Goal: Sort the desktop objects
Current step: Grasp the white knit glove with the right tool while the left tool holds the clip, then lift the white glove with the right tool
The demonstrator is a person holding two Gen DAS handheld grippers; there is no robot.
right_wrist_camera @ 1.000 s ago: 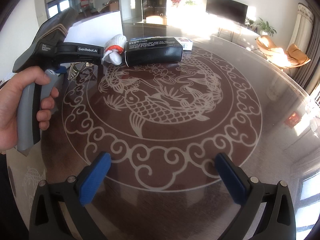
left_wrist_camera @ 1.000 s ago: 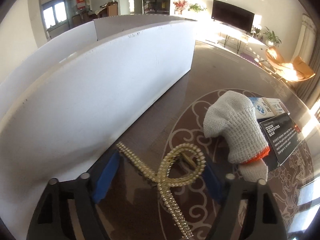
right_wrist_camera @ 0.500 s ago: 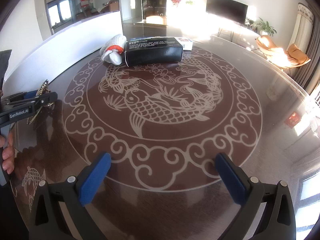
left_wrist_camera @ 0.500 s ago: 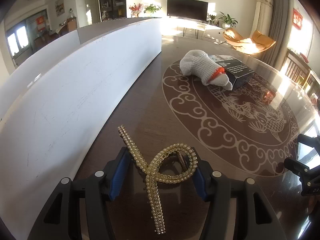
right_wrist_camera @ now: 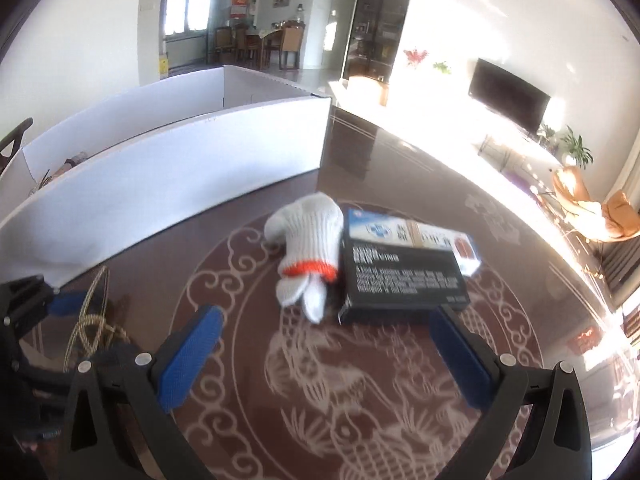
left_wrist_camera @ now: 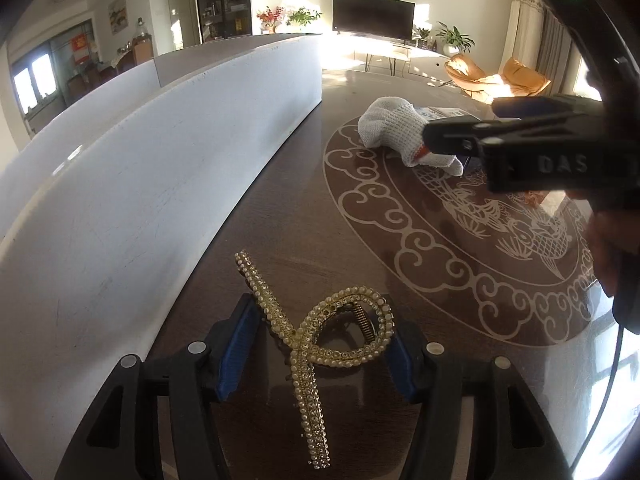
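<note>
A gold hair clip (left_wrist_camera: 320, 344) set with pearls sits between the blue pads of my left gripper (left_wrist_camera: 318, 352), which is shut on it close to the white wall. The same clip (right_wrist_camera: 82, 330) shows at the left edge of the right wrist view. My right gripper (right_wrist_camera: 324, 360) is open with nothing between its fingers. It hangs over the table just short of a white knit glove (right_wrist_camera: 308, 236) with an orange cuff and a black box (right_wrist_camera: 400, 276). In the left wrist view the right gripper (left_wrist_camera: 460, 120) reaches in from the right, in front of the glove (left_wrist_camera: 392, 124).
A long white cardboard box (right_wrist_camera: 180, 160) stands along the table's left side, with something dark inside at its far left. A blue and white carton (right_wrist_camera: 420, 232) lies behind the black box. The dark glossy table (right_wrist_camera: 360, 420) carries a pale carp pattern. A hand (left_wrist_camera: 612, 248) holds the right gripper.
My left gripper closed on the hair clip and drew back with it, away from the glove. The right gripper swung toward the glove and black box and now shows in the left wrist view.
</note>
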